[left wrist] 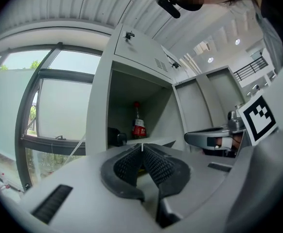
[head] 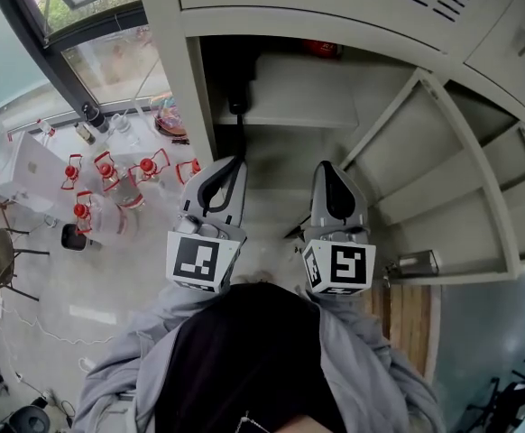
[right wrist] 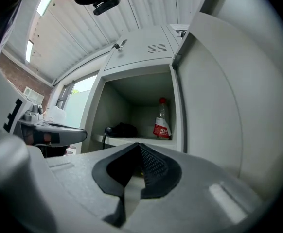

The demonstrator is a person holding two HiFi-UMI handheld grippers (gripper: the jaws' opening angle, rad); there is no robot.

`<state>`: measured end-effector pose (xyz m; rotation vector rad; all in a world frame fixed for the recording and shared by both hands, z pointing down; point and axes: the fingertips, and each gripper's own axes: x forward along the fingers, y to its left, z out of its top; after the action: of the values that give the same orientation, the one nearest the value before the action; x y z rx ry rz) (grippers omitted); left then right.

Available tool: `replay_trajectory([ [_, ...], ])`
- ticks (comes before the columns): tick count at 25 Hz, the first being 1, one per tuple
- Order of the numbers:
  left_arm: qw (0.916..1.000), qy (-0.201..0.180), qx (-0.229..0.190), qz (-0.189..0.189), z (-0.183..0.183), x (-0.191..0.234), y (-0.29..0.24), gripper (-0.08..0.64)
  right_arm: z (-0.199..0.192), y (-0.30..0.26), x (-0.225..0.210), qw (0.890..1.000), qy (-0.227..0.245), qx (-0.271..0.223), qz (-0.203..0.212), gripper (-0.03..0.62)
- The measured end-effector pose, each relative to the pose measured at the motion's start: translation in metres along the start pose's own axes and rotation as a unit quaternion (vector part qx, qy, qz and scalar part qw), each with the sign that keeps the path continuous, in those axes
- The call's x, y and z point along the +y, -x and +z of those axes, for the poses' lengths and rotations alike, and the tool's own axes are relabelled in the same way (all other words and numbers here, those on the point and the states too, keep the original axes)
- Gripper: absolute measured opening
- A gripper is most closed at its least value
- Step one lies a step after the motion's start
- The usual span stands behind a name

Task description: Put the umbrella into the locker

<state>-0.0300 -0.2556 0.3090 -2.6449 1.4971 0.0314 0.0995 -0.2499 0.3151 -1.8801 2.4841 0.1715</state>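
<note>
Umbrella [right wrist: 123, 129]: black, compact, laid on the shelf [right wrist: 132, 141] inside the open locker [head: 190, 88], near a red-labelled bottle [right wrist: 162, 123] (not touching it). Left gripper [head: 234, 162] and right gripper [head: 326, 166]: held level before the locker, jaws closed together, nothing gripped.

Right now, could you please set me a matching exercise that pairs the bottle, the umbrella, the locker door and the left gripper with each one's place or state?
Things:
1. bottle
2. umbrella
3. locker door
4. left gripper

Places or states:
A. swung open
B. shut, nothing between its jaws
C. lying at the left of the locker shelf
D. standing upright at the right of the locker shelf

Pairs: 1-D, 2-C, 3-A, 4-B.
</note>
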Motion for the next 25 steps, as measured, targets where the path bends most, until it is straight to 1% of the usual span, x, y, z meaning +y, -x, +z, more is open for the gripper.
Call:
replay_trajectory([
  [6, 0.9997, -0.007, 0.018, 0.015, -0.023, 0.006, 0.01, 0.015, -0.016, -0.002, 0.02, 0.999, 0.008, 0.009, 0.031, 0.005],
  [10, 0.9998, 0.0, 0.017, 0.013, -0.024, 0.004, 0.014, 0.014, -0.014, -0.003, 0.029, 0.999, 0.006, 0.003, 0.045, 0.003],
  [13, 0.9998, 0.005, 0.013, 0.011, -0.021, 0.003, 0.015, 0.014, -0.012, -0.003, 0.034, 0.998, 0.014, 0.0, 0.055, 0.003],
  [22, 1.0, 0.002, 0.004, 0.003, -0.014, -0.006, 0.013, 0.015, -0.008, 0.001, 0.03, 0.999, 0.001, -0.009, 0.045, 0.003],
  [25, 1.0, 0.001, 0.001, 0.0, -0.012, -0.01, 0.013, 0.015, -0.009, 0.003, 0.03, 0.999, 0.012, -0.006, 0.053, 0.004],
])
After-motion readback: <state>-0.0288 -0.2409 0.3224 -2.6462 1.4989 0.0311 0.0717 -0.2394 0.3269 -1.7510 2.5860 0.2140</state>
